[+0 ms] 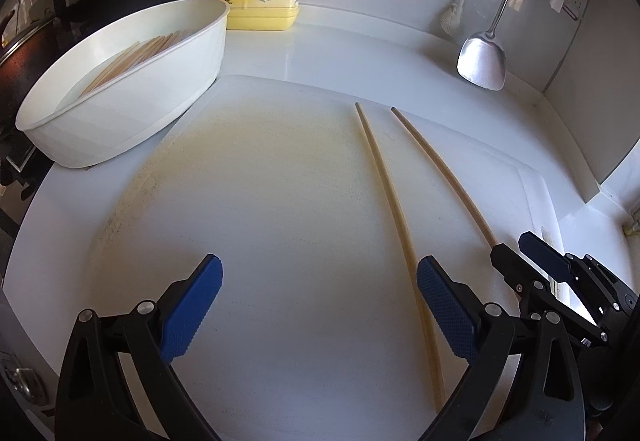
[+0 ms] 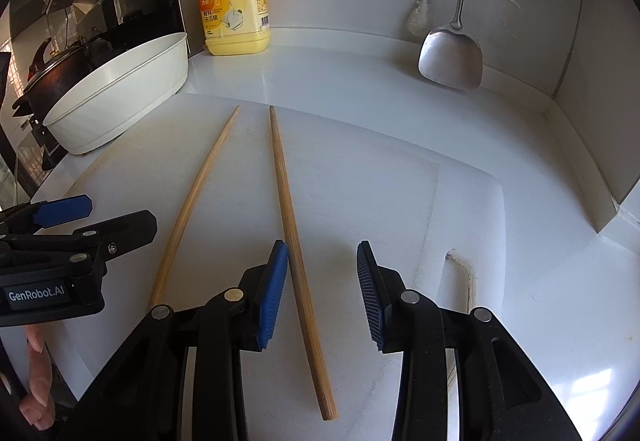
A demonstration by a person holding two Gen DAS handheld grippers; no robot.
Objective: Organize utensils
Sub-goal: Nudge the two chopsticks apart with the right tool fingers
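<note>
- Two grippers hang low over a white cutting board (image 1: 260, 201), both pointing down and away toward the back wall.
- The left gripper (image 1: 318, 305) has its blue pads spread wide with nothing between them; the paler chopstick (image 1: 390, 201) lies just outside its right pad (image 1: 444, 305), whether touching I cannot tell.
- The right gripper (image 2: 322, 293) stands partly open, its jaws astride the near part of the darker chopstick (image 2: 296, 253); the stick runs close along the left pad (image 2: 274, 293), with a clear gap to the right pad, so it is not clamped.
- At the near left edge of the right wrist view, fingertips (image 2: 38, 373) of the person's hand show under the left gripper's body.
- Both chopsticks lie flat on the board, side by side, thick ends near and thin tips far, drawing closer toward the tips but not touching.
- Left of the board, on the white counter (image 2: 320, 73), stands a white oval tub (image 1: 132, 113) with a bundle of chopsticks (image 1: 136, 55) leaning inside it.
- Beyond the tub, against the wall, stands a yellow bottle of dish soap (image 2: 234, 7) with a pump top.
- To the far right a steel spatula (image 2: 452, 49) hangs down the wall, its blade near the counter, with a white brush (image 2: 420, 13) just left of it.
</note>
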